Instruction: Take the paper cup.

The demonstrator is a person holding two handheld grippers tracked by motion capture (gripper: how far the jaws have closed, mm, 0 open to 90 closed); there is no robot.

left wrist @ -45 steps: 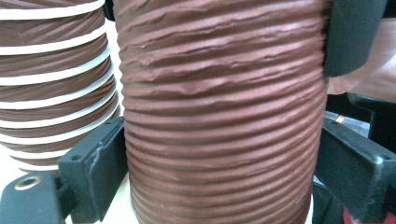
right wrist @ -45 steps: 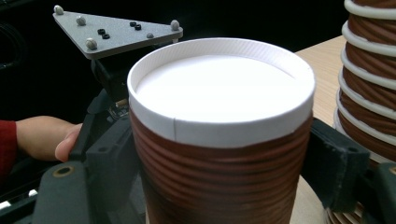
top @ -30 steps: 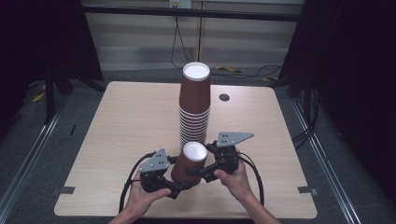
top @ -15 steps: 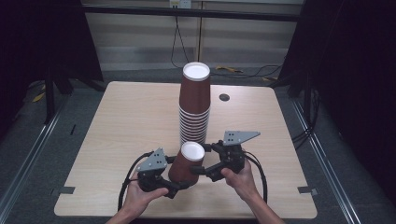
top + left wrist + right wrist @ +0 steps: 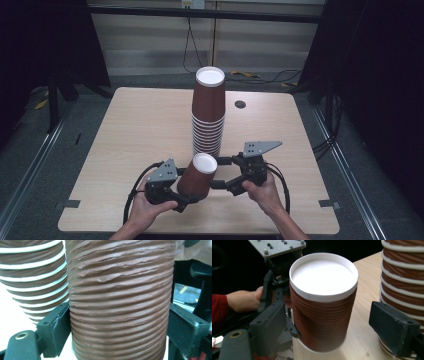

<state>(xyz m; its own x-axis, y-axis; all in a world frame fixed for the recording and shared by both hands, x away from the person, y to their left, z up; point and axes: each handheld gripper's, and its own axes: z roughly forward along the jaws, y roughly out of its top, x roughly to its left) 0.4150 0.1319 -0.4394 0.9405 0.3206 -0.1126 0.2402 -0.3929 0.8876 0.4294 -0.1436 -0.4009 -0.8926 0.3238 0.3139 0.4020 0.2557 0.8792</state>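
A single brown ribbed paper cup (image 5: 198,176), inverted with its white base uppermost, is held at the near edge of the wooden table (image 5: 135,130), just in front of the tall stack of matching cups (image 5: 208,115). The left gripper (image 5: 186,199) is closed on the cup's wall, both pads pressed against the ribbing. The right gripper (image 5: 218,175) is set wide, its jaws standing either side of the cup with a clear gap at the far pad. The step in hand is judged to be a separation or handover of the cup. The next move calls for the right jaws to be closed on the upper wall without crushing it. No brand, label or legible writing is found.
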